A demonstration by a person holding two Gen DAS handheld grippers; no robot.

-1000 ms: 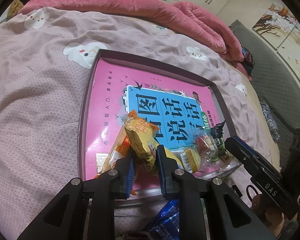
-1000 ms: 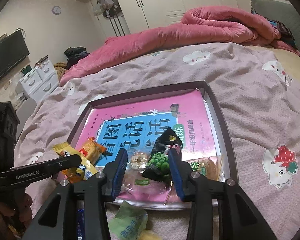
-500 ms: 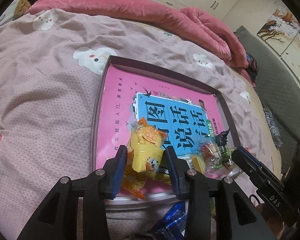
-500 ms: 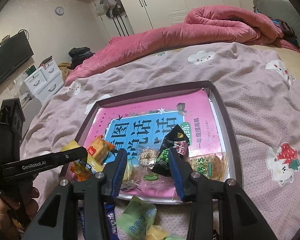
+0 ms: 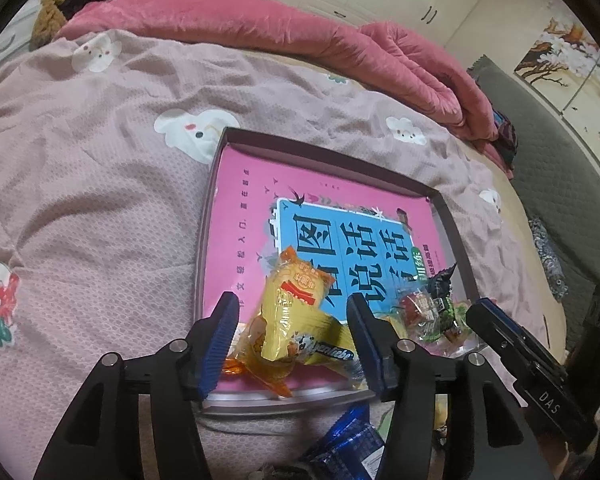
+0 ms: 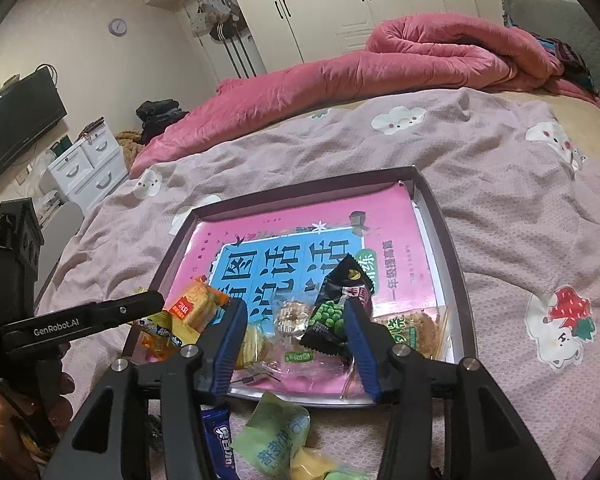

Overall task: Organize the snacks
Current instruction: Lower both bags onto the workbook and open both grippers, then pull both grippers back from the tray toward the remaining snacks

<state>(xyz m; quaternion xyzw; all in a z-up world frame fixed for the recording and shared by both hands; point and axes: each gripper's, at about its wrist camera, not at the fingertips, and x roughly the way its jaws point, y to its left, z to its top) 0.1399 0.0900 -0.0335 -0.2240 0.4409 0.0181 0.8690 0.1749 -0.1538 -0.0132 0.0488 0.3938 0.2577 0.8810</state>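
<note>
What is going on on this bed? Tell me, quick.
A person with two handheld tongs is sorting snacks into a shallow dark tray lined with a pink book. The left tongs stand open around a yellow-orange snack packet lying in the tray. The right tongs are open above a black green-pea packet. A blue wrapper lies outside.

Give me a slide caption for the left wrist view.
Open left tool straddling a yellow snack packet lying inside the shallow pink-lined tray on the bed.
</note>
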